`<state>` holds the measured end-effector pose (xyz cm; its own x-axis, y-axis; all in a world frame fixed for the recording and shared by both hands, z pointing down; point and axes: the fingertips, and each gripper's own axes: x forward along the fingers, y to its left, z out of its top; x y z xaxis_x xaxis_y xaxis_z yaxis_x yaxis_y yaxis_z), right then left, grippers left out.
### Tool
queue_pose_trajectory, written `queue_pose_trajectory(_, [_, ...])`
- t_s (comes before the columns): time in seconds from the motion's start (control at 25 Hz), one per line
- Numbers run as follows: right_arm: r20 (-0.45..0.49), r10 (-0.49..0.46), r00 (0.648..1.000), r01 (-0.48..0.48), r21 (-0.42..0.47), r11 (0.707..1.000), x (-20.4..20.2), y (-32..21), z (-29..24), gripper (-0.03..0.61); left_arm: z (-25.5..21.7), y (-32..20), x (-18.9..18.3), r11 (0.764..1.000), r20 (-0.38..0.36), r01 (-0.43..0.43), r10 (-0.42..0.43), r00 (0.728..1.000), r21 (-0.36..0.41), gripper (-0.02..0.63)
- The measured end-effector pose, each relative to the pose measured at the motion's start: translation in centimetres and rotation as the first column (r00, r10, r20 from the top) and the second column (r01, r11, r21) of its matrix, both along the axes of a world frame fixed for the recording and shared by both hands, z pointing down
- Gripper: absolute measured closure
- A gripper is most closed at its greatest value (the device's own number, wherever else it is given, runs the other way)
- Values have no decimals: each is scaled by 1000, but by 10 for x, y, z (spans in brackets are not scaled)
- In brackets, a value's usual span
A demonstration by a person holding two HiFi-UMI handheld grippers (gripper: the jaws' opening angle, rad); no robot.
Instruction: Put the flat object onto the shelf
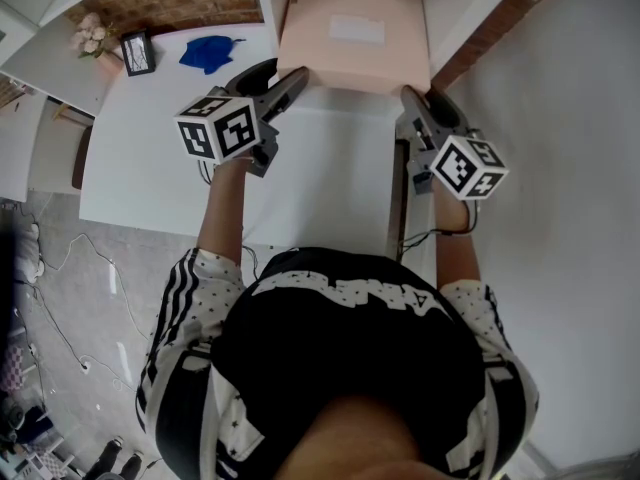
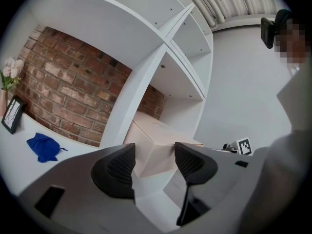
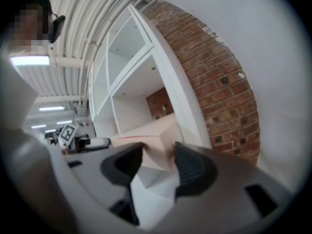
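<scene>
The flat object is a pale pink box [image 1: 345, 28] that lies in the bottom compartment of the white shelf unit [image 2: 136, 96], with its near edge sticking out toward me. My left gripper [image 1: 275, 76] is at the box's near left corner. In the left gripper view that corner [image 2: 156, 150] shows between the spread jaws [image 2: 155, 162]. My right gripper [image 1: 425, 98] is at the near right corner. The box [image 3: 156, 140] again shows between the parted jaws [image 3: 160, 167]. I see no pad pressing on the box, though I cannot tell whether any touches it.
A blue cloth [image 1: 208, 51], a small framed picture [image 1: 137, 53] and a vase of flowers [image 1: 92, 36] stand on the white table [image 1: 330, 188] to the left. A brick wall backs the shelf. The table's right edge lies under my right hand.
</scene>
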<state>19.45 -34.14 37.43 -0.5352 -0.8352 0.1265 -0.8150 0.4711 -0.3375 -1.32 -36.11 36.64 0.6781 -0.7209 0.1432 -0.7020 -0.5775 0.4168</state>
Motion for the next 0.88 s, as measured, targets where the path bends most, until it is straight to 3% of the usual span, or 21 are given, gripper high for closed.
queue_pose_trajectory(0.88, [-5,21,1000,-21,-1,1000,0,-17,0,357,-1,-17,1,1000,20,27,-27,999,5,359])
